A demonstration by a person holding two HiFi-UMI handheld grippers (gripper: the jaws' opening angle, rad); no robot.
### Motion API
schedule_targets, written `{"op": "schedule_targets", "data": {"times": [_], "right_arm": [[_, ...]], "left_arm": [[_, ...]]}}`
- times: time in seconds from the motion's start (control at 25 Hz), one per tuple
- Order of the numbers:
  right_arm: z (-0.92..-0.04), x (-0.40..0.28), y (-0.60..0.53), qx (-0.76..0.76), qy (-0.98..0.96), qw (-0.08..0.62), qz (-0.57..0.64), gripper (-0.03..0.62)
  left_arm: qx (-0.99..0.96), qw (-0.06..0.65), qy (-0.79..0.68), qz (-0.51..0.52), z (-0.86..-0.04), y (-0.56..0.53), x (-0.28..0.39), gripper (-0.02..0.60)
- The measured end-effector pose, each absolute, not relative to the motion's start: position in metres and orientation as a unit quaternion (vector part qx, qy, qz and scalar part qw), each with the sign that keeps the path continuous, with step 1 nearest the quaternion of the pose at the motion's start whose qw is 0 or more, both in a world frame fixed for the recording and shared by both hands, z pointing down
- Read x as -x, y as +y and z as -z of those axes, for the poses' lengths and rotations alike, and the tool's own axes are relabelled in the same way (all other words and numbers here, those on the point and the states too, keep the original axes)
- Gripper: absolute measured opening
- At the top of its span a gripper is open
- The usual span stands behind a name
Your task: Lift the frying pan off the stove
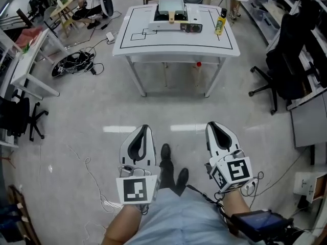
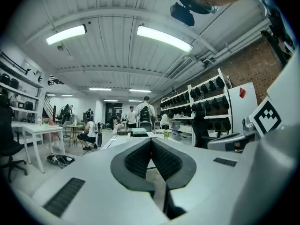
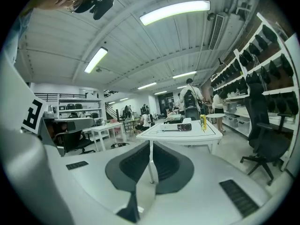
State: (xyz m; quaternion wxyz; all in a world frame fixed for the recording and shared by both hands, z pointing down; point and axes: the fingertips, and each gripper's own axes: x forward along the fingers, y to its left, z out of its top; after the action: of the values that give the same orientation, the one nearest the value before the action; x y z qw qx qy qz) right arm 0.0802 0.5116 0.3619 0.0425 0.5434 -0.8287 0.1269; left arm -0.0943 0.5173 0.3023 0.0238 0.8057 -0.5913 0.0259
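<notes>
The person stands on the floor, well apart from the white counter (image 1: pixel 214 47). Both tools are held low, near the person's middle, and point toward the counter.

The left gripper (image 1: pixel 145 128) has its jaws clenched. The dark pads meet at the tips and nothing is between them. The right gripper (image 1: pixel 212 124) is the same: its jaws are pressed together and hold nothing. Each one has a cube with black and white squares on it, close to the person's arm.

The frying pan (image 1: pixel 171 5) is far from both grippers. It sits on the stove (image 1: pixel 176 27), near the far side of the counter. Its light handle (image 1: pixel 171 18) points back toward the person. The stove is flat and white, with a dark strip on its front right part. A yellow bottle (image 1: pixel 220 22) stands upright on the counter, near the stove on its right side. Black lines are drawn on the counter top.

A small red thing (image 1: pixel 199 64) shows under the counter. A black office chair (image 1: pixel 278 65) stands off to the right. A pile of dark cables (image 1: pixel 74 64) lies on the floor to the left. The person's black shoes (image 1: pixel 166 154) show between the two grippers. In the right gripper view, other people are farther back in the room, past the counter.
</notes>
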Motion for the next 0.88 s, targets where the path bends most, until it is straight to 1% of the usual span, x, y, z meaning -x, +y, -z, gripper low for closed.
{"op": "schedule_targets", "data": {"times": [0.32,0.56,0.72,0.88], "right_arm": [[-0.378,-0.043,0.404,-0.541,-0.826,0.051,-0.149,0.051],[-0.344,-0.029,0.335,-0.556,-0.821,0.034,-0.125,0.051],[-0.320,-0.028,0.305,-0.572,-0.813,0.018,-0.105,0.051],[-0.306,-0.026,0.281,-0.584,-0.807,0.012,-0.086,0.051]], "left_arm": [[-0.808,0.048,-0.586,-0.041,-0.320,0.406,0.125,0.018],[-0.820,0.022,-0.571,-0.018,-0.288,0.334,0.138,0.018],[-0.831,0.003,-0.556,0.002,-0.266,0.302,0.138,0.018],[-0.838,-0.004,-0.546,0.000,-0.258,0.276,0.141,0.018]]}}
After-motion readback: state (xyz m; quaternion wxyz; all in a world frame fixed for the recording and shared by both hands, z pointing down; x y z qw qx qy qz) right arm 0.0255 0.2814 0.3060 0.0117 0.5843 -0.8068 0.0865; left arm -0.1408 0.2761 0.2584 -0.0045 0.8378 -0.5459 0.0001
